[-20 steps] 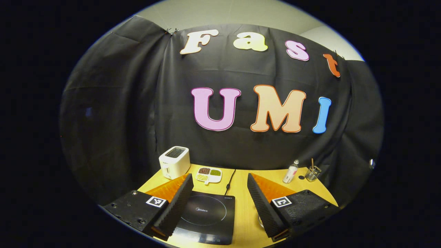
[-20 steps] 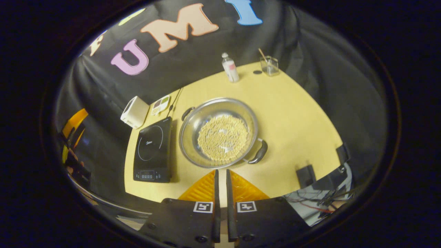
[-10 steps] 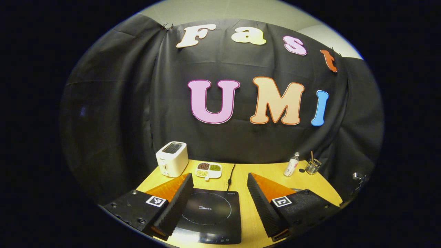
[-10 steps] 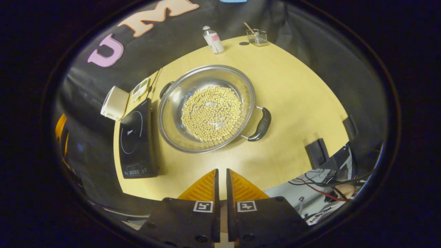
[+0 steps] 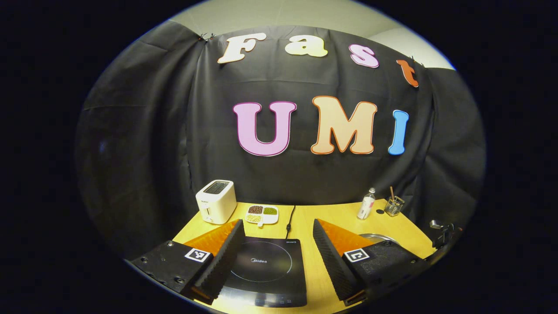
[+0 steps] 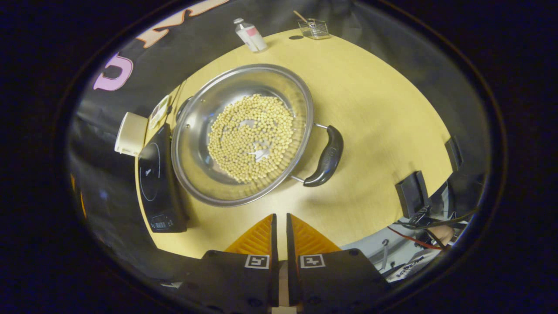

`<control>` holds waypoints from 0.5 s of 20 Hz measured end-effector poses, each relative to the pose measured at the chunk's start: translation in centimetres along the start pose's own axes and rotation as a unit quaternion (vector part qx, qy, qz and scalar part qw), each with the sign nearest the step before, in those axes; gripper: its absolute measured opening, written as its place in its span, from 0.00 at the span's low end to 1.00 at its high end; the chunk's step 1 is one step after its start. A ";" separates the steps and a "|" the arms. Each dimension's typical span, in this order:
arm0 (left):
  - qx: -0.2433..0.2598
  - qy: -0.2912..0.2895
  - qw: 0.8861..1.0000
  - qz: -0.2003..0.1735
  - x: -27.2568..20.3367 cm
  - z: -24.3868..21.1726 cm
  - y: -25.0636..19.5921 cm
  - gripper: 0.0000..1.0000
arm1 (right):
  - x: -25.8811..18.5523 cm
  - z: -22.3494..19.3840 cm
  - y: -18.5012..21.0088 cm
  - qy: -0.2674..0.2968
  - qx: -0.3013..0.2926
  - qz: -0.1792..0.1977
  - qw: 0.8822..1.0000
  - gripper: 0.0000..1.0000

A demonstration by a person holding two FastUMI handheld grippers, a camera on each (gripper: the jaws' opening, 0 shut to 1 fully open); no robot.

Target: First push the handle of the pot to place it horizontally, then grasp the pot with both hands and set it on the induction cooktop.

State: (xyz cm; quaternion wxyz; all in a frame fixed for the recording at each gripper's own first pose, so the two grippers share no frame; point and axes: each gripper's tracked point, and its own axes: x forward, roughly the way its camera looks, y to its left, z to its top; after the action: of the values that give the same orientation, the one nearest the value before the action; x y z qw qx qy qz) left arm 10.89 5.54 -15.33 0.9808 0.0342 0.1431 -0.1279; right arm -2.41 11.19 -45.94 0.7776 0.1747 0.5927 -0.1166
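A shiny steel pot (image 6: 205,174) full of pale beans sits on the wooden table, with one black handle (image 6: 326,157) at its near right and another (image 6: 182,107) at its far left. My right gripper (image 6: 279,218) hovers above the table's near edge, shut with nothing between its fingers, a short way from the pot's near rim. The black induction cooktop (image 6: 154,183) lies left of the pot. In the left gripper view, my left gripper (image 5: 277,226) stands open above the cooktop (image 5: 266,266), and the pot's rim (image 5: 377,237) peeks out at the right.
A white toaster (image 5: 216,201) and a small dish of beans (image 5: 262,213) stand at the back left. At the back right stand a small bottle (image 5: 366,204) and a glass with a stick (image 5: 393,205). A black cord (image 5: 290,218) runs from the cooktop to the booth's wall.
My right gripper has moved down and closer to the pot, which now looms larger. The left gripper has shifted slightly, so the pot's rim now shows at its right.
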 end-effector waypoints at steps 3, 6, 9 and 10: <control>-0.009 0.004 1.000 0.013 -0.2 -0.3 -0.3 0.92 | 0.9 0.5 -0.8 0.023 0.005 0.005 1.000 0.11; -0.014 0.007 0.999 0.035 0.0 -0.3 -0.5 0.95 | 1.4 1.1 -1.5 0.041 0.016 0.012 0.999 0.11; -0.014 0.011 0.999 0.050 0.2 -0.1 -1.0 0.96 | 1.8 2.2 -2.8 0.049 0.026 0.012 0.998 0.11; -0.013 0.013 0.998 0.053 0.3 0.0 -1.4 0.96 | 1.8 2.8 -3.1 0.049 0.031 0.013 0.998 0.11</control>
State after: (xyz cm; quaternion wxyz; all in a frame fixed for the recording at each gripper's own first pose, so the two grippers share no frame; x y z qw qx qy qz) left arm 10.85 4.14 -15.49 0.9847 0.0311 0.1551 -0.0731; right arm -0.63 7.23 -47.44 0.7431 0.2122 0.6240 -0.1163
